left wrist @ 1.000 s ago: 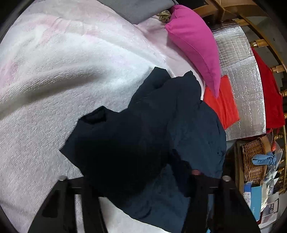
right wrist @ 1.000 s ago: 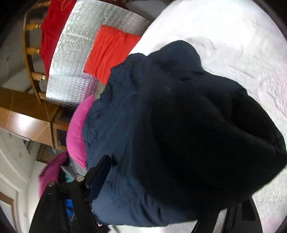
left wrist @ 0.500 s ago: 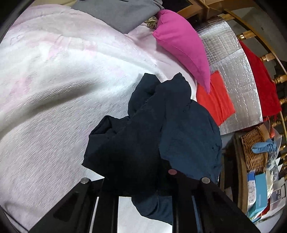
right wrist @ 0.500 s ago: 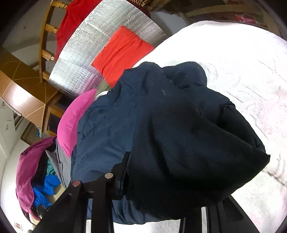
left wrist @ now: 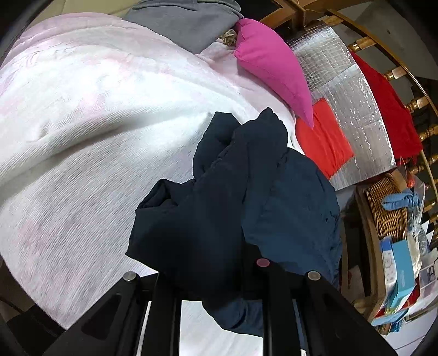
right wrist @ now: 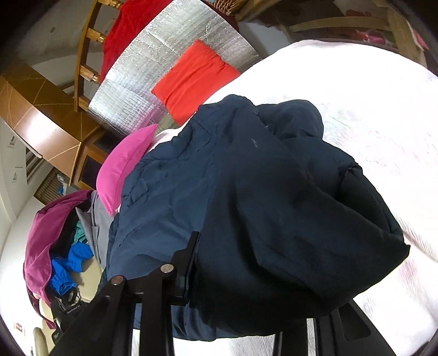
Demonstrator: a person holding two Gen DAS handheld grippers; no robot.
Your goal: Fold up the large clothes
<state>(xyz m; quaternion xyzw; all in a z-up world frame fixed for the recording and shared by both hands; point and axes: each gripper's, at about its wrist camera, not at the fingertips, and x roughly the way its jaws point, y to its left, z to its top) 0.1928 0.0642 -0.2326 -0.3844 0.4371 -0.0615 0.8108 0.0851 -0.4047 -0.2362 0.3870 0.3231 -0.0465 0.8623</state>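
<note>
Left gripper [left wrist: 219,273] clenched on a bunch of the navy garment [left wrist: 232,208], low centre of the left wrist frame; jaws had just been closing, cloth between them. Right gripper [right wrist: 260,295] likewise clamped on a thicker wad of the same garment [right wrist: 273,205] at bottom centre of its frame; its jaws had also just been closing, and cloth draped over the right finger hid it.

Garment sat crumpled on the white bedspread [left wrist: 82,137], not spread flat. In the left view it ran from bottom centre up toward the pink pillow [left wrist: 273,63]. In the right view it filled the middle, with the pillow [right wrist: 123,164] touching or just behind its left edge; could not tell which.

Two separate grip points were probably meant for lifting and shaking the piece open before any fold, since a heap can't be creased cleanly. Fold itself looked not yet started.

Orange cloth [left wrist: 323,137] lay on the silver foil mat [left wrist: 342,90], right of frame, well clear of the work. Grey garment [left wrist: 186,22] sat at top centre, apart from the navy one.

Risk: the bunched grips might have caught several layers, so the piece could come up twisted.
</note>
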